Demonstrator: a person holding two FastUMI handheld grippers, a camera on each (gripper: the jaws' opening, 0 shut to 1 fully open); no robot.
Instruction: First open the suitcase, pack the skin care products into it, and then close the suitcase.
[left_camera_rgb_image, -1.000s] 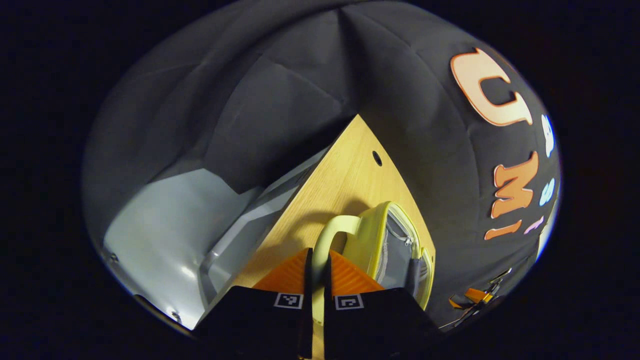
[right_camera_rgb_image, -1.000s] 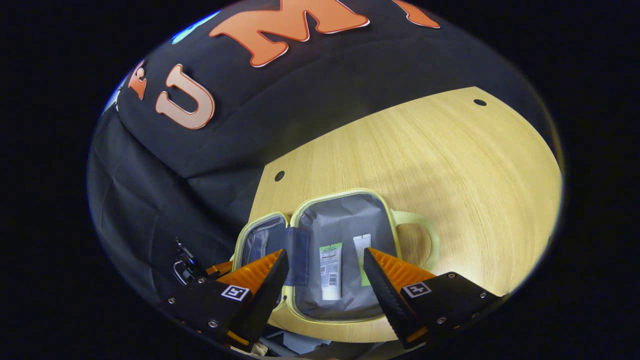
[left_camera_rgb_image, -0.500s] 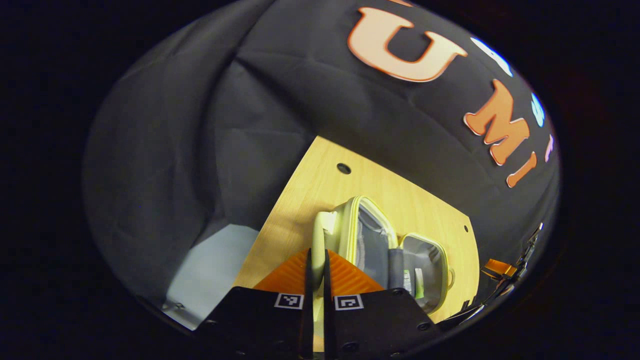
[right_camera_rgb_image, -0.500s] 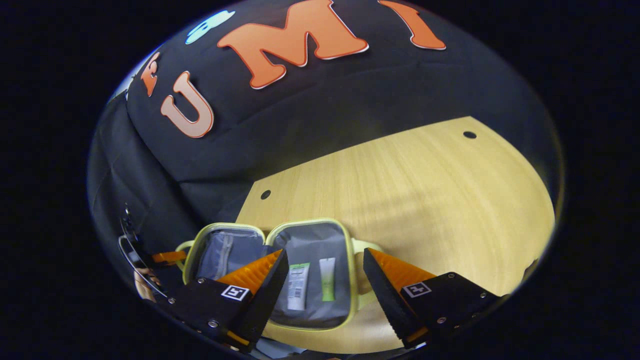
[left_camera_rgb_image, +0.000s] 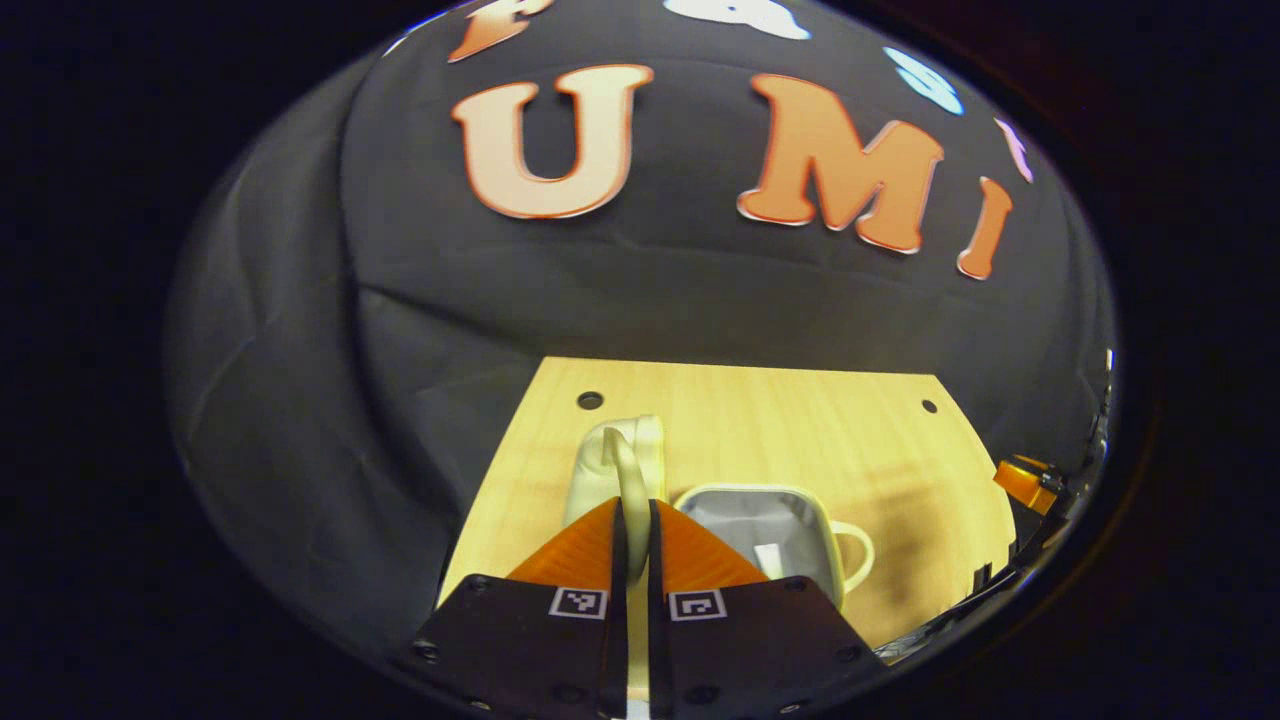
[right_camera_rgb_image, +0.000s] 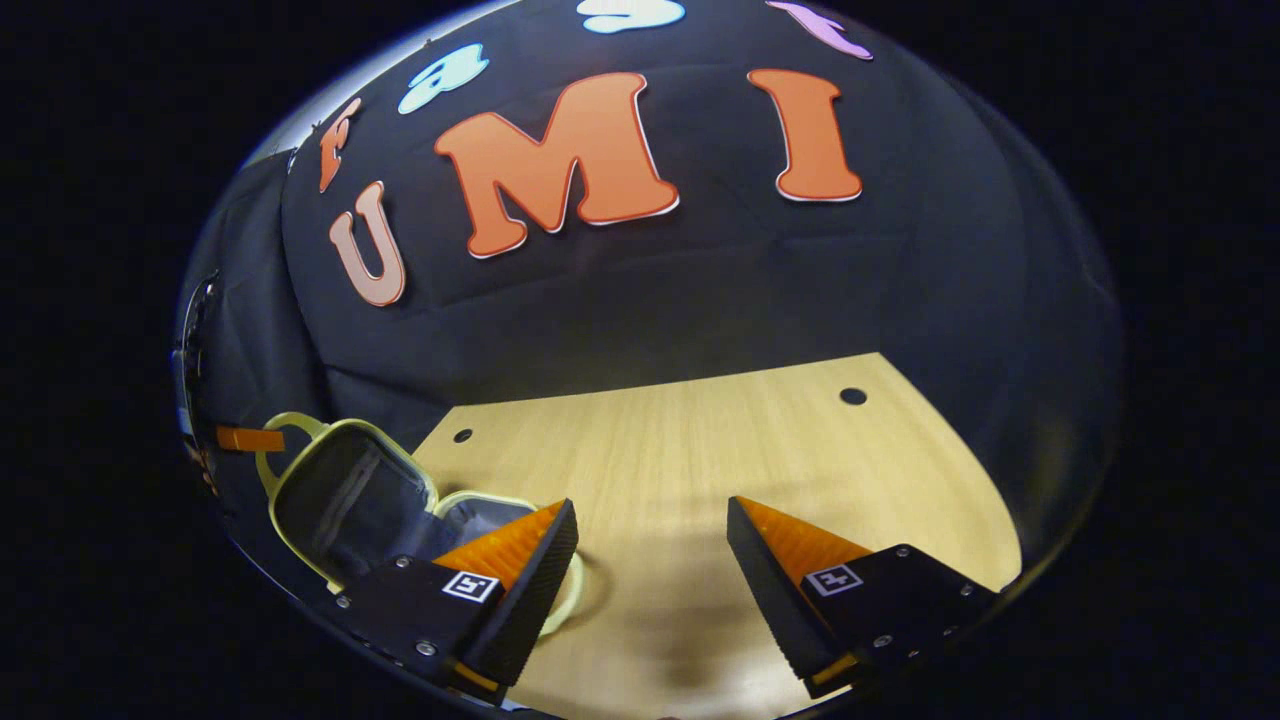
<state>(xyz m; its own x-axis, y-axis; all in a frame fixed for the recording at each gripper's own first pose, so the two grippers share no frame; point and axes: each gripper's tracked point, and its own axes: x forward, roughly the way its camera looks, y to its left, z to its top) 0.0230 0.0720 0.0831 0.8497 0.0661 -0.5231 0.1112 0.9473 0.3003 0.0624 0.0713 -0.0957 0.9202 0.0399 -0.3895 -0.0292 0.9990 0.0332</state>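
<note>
Suitcase of pale yellow soft fabric seems light and floppy (best held by its handle), which the left gripper pinches, while the right gripper gapes empty.

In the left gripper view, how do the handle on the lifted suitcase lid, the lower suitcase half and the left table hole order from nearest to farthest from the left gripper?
1. Lid handle: pinched between the left gripper fingers.
2. Lower suitcase half: just right, flat on the table.
3. Left table hole: beyond, by the far edge.
</note>
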